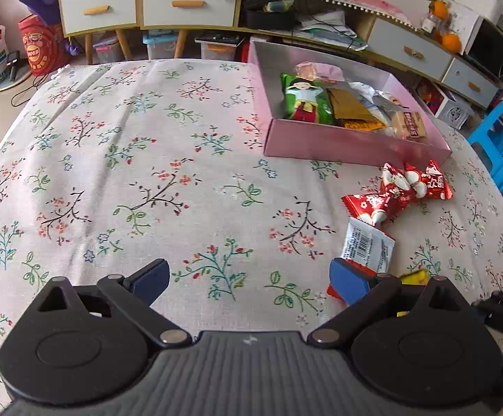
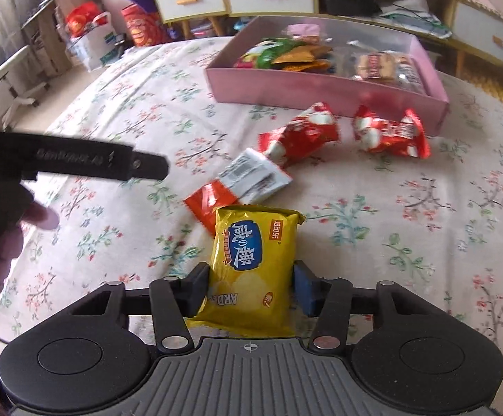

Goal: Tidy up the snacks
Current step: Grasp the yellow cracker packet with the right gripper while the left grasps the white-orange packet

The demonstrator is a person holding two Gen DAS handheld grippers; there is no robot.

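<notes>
Clamped between the fingers of the right tool [image 2: 251,289], a yellow snack packet [image 2: 253,263] lies on the floral worktop [image 2: 372,228]. Just beyond it rest a white-and-red packet [image 2: 248,182] and two red candy bags [image 2: 301,131], in front of the pink box [image 2: 320,85] already holding other snacks. Over bare cloth, the left tool [image 1: 249,282] has its fingers spread wide apart, gripping nothing.

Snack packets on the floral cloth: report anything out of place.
Three packets lie loose outside the pink box: two red-and-white packets and a face-down white-and-red packet. The right gripper is around a yellow biscuit packet.
</notes>
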